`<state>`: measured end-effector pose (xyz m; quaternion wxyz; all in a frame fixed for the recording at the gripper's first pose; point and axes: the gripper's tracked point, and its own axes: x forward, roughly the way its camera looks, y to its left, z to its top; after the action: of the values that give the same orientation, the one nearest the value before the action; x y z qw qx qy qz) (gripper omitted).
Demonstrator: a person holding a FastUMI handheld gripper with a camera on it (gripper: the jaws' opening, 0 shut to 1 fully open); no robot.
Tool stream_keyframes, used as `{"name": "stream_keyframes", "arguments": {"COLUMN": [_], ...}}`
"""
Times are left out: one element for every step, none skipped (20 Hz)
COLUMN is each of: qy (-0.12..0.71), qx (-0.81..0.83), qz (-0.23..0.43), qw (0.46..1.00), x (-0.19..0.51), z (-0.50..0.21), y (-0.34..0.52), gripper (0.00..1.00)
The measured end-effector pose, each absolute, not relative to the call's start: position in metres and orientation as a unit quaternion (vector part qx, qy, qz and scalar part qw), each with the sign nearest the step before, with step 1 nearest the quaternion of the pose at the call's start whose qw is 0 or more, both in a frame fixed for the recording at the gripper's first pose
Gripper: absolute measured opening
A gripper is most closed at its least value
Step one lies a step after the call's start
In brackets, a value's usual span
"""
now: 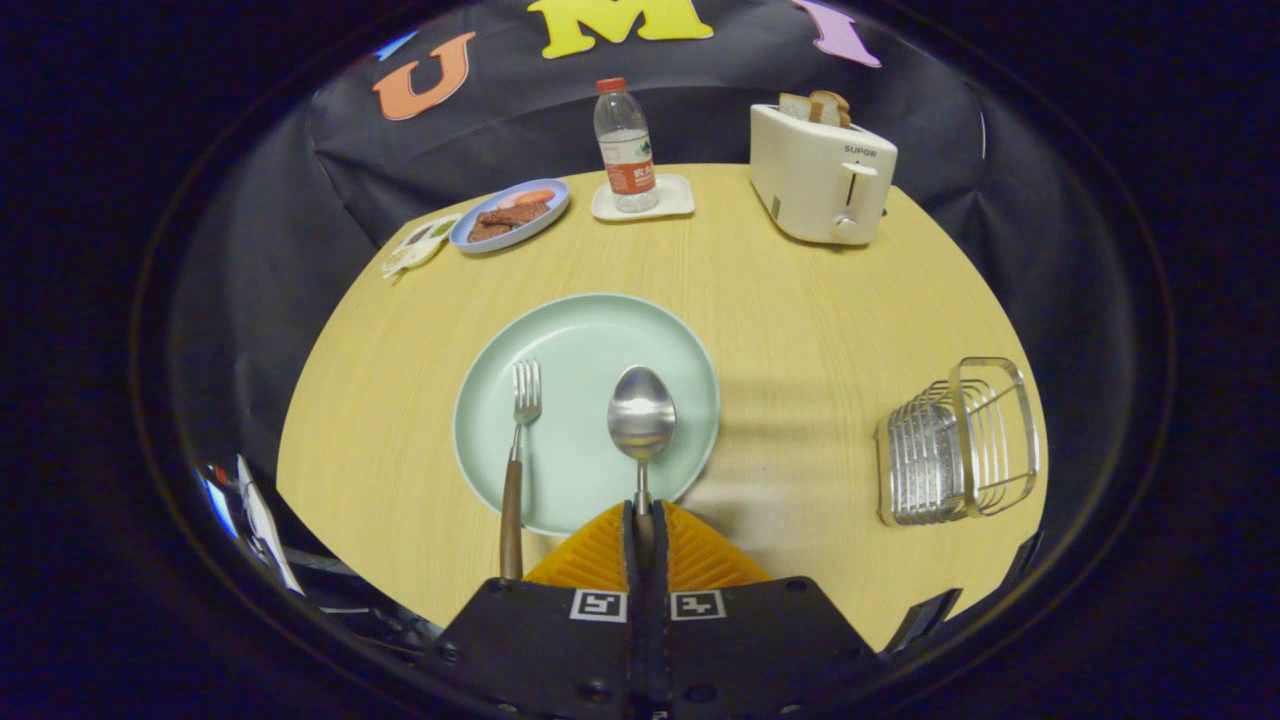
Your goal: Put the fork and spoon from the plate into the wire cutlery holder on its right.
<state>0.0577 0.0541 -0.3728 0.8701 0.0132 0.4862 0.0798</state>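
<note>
Gripper (645,525) clamped on spoon (641,415) handle, bowl over plate (585,330). Fork (519,450) lies left of it, handle off the rim. Wire holder (955,445) well right on table (800,320).

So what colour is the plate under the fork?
Pale mint green plate, clearest in the gripper view.

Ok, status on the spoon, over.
Tongs shut on spoon handle, bowl over plate. Fork waiting on plate. Path to wire holder clear.

Spoon (641,415), fork (519,450) on green plate (590,330); wire holder (955,445) right
</note>
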Motion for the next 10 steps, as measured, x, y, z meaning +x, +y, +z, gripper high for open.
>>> {"name": "stream_keyframes", "arguments": {"qy": [0.481, 0.476, 0.469, 0.463, 0.457, 0.452, 0.448, 0.445, 0.443, 0.442], "qx": [0.010, 0.010, 0.011, 0.010, 0.011, 0.013, 0.016, 0.021, 0.025, 0.031], "qz": [0.081, 0.084, 0.086, 0.085, 0.084, 0.082, 0.080, 0.078, 0.075, 0.071], "qw": [0.873, 0.876, 0.879, 0.882, 0.885, 0.888, 0.891, 0.892, 0.893, 0.894], "x": [0.057, 0.056, 0.054, 0.053, 0.052, 0.046, 0.045, 0.042, 0.040, 0.037], "z": [-0.366, -0.358, -0.350, -0.344, -0.336, -0.329, -0.323, -0.318, -0.314, -0.310], "y": [0.046, 0.038, 0.030, 0.021, 0.009, 0.002, -0.009, -0.020, -0.031, -0.041], "gripper": [0.01, 0.01, 0.01, 0.01, 0.01, 0.01, 0.01, 0.01, 0.01, 0.01]}}
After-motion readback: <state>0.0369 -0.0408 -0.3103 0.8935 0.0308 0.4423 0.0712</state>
